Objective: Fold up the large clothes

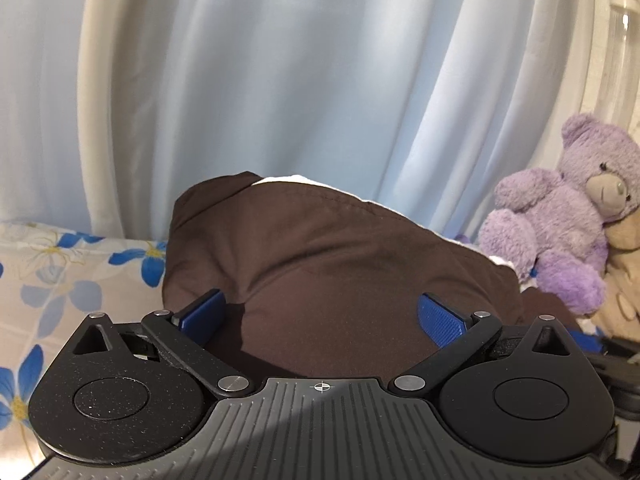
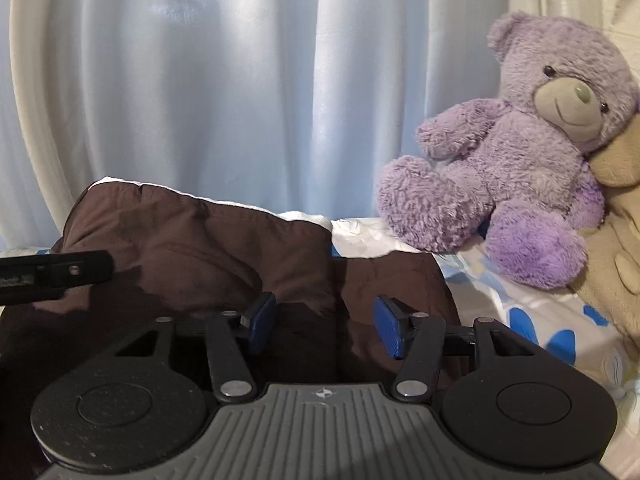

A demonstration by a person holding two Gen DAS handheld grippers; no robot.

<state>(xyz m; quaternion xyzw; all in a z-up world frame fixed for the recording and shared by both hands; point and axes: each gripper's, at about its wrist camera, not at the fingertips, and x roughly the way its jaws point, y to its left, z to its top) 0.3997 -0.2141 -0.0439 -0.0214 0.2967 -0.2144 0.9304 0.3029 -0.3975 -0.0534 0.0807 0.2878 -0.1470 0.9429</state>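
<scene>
Left wrist view: the left gripper [image 1: 320, 312] has its two blue ribbed fingers [image 1: 440, 320] spread wide, nothing pinched between them.
Garment: a dark brown jacket [image 1: 320, 256] of smooth woven cloth bulges up as a rounded, puffy mound right in front of the fingers and fills the gap between them; a stitched seam runs across its top, and a strip of white fleecy lining shows along its far edge.
Bedding: a sheet [image 1: 60, 280] printed with blue flowers lies under the jacket, to its left.
Backdrop: a pale blue, satiny curtain [image 1: 280, 80] hangs in long soft folds.
Toy: a shaggy purple teddy bear [image 1: 560, 216] sits at the right, leaning on a beige plush toy [image 1: 624, 272].

Right wrist view: the right gripper [image 2: 324, 322] also stands open, its blue fingers [image 2: 388, 326] apart and gripping nothing.
Garment: the jacket [image 2: 200, 248] lies folded in thick layers on the flowered sheet [image 2: 540, 320], one layer's edge running down between the fingers.
Other tool: the black body of the left gripper [image 2: 56, 274] juts in from the left edge over the jacket.
Toy: the teddy bear [image 2: 512, 160] sits near the jacket's right end, against the curtain [image 2: 240, 80].
</scene>
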